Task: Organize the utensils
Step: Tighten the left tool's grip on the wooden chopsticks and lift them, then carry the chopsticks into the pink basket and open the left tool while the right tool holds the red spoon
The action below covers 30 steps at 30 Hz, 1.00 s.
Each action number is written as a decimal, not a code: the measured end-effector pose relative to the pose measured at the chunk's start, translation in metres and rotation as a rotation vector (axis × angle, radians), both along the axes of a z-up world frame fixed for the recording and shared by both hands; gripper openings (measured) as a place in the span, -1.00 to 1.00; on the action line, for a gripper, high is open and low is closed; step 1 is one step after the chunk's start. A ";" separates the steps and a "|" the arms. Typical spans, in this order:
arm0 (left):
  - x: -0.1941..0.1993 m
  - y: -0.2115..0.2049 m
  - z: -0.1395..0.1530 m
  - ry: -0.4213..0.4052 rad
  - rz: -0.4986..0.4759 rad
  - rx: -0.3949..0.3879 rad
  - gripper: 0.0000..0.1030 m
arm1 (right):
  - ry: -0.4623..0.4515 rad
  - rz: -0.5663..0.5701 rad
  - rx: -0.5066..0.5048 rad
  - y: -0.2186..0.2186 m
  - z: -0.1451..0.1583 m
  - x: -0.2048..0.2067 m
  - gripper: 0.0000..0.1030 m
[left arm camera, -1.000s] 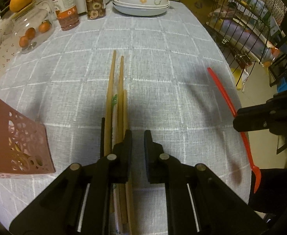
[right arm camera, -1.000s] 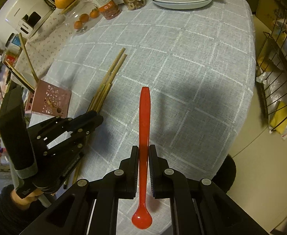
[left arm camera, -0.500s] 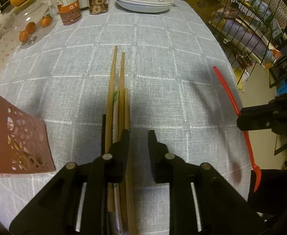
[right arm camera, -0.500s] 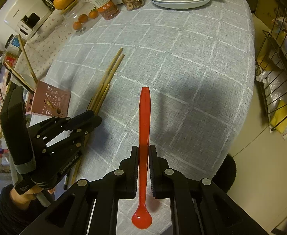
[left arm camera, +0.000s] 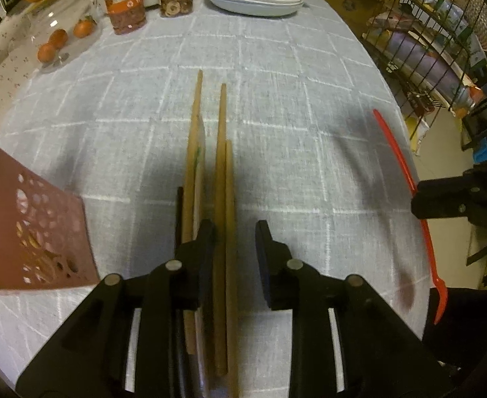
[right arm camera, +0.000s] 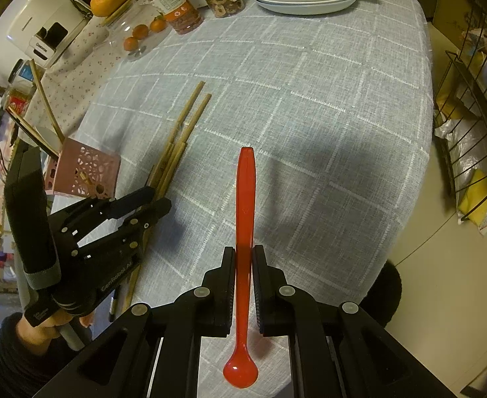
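Here the chopsticks lie in a loose bundle on the grey checked tablecloth, running lengthwise between the fingers of the left gripper. Its jaws stand apart with a clear gap on the right side, so the sticks are let go of, not pinched; a second ago the jaws were nearly closed around them, and the sticks have since fanned out a little. Whether the left finger touches the nearest stick is hard to tell under the shadow. The placing looks deliberate: the bundle points the same way, just beside the pink perforated holder, which already carries a few sticks upright, probably so they can be gathered into it.

The red spoon is clamped mid-handle by the right gripper, bowl toward the camera, handle out over the cloth; that grip has not changed. Holding it at the middle likely keeps it balanced for dropping into the holder.
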<state>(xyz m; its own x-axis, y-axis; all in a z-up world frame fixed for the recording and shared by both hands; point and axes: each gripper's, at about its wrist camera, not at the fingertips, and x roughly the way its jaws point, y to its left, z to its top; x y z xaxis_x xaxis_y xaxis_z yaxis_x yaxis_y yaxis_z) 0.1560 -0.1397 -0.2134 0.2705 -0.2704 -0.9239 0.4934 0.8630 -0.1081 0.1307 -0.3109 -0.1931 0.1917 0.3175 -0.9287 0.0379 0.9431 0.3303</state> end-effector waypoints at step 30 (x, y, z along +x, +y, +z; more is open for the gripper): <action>0.064 -0.063 -0.005 0.022 0.083 0.051 -0.86 | 0.001 -0.046 0.029 -0.015 0.002 0.004 -0.81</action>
